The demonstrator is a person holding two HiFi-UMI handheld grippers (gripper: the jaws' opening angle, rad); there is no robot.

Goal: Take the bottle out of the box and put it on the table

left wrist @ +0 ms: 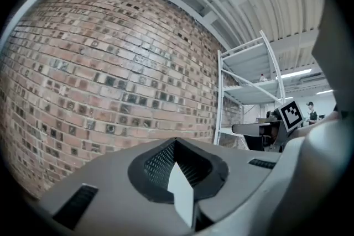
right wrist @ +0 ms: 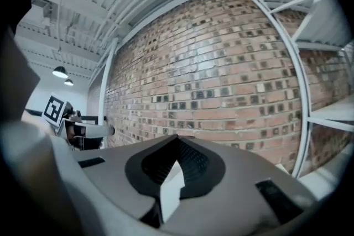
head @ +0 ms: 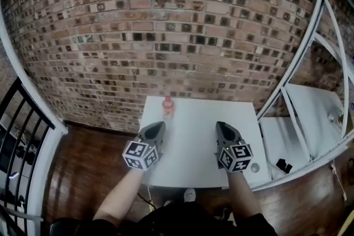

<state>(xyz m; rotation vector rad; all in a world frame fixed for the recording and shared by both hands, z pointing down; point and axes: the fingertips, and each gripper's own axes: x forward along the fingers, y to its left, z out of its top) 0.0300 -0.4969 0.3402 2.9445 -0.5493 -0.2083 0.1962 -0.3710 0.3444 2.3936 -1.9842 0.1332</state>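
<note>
Forearms [head: 119,202]: nearest the head camera, two bare forearms reach toward the table's near edge, each bearing a gripper.
Bottle [head: 167,108]: stands upright on the table, close to its far-left corner. It has a red cap and pale orange contents. It is clear of both grippers, and nothing touches it.
Left gripper [head: 160,125]: held over the table's near-left part, with its marker cube toward the person. In its own view [left wrist: 176,142] the jaws are pressed together with nothing between them, and it points at the wall beyond the table.
Right gripper [head: 219,125]: held over the table's near-right part. In its own view [right wrist: 178,139] the jaws are closed tight and empty, and it too faces the wall.
Table [head: 191,141]: white and rectangular, with its far edge toward the wall.
Small round grey thing [head: 255,167]: lies on the table near its near-right corner; what it is cannot be made out.
Brick wall [head: 166,25]: rises directly behind the table's far edge.
White rack [head: 310,113]: metal shelving just beside the table's right side.
Wooden floor [head: 88,168]: dark boards to the left of the table.
Black railing [head: 16,135]: well to the left of the table.
</note>
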